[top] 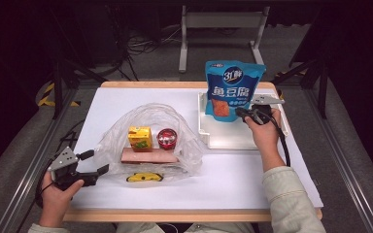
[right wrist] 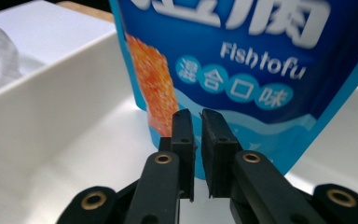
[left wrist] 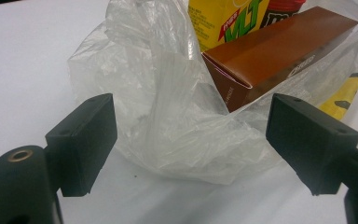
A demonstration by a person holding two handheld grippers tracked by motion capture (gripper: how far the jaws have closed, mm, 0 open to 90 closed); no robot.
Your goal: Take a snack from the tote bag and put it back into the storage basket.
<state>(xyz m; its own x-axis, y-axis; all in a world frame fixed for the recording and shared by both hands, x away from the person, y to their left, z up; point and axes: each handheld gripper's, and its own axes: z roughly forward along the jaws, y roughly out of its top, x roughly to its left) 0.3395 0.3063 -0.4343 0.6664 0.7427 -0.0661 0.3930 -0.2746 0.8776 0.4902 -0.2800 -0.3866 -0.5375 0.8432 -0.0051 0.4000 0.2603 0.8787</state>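
Observation:
A blue fish tofu pouch (top: 234, 87) stands upright over the white tray (top: 233, 141) at the back right. My right gripper (top: 238, 112) is shut on its lower edge; in the right gripper view the jaws (right wrist: 198, 121) pinch the bottom of the pouch (right wrist: 242, 56) above the tray (right wrist: 74, 140). A clear plastic bag (top: 184, 141) lies mid-table, holding a yellow drink carton (top: 140, 137), a red-lidded can (top: 166, 138) and a long brown box (top: 149, 156). My left gripper (top: 96, 162) is open at the bag's left edge, its jaws (left wrist: 191, 135) either side of crumpled bag film (left wrist: 168, 116).
A yellow and black packet (top: 144, 177) lies at the bag's front edge. The table has a white top with a wooden rim (top: 189, 214). Metal rails run along both sides, and a grey stand is on the floor beyond the far edge.

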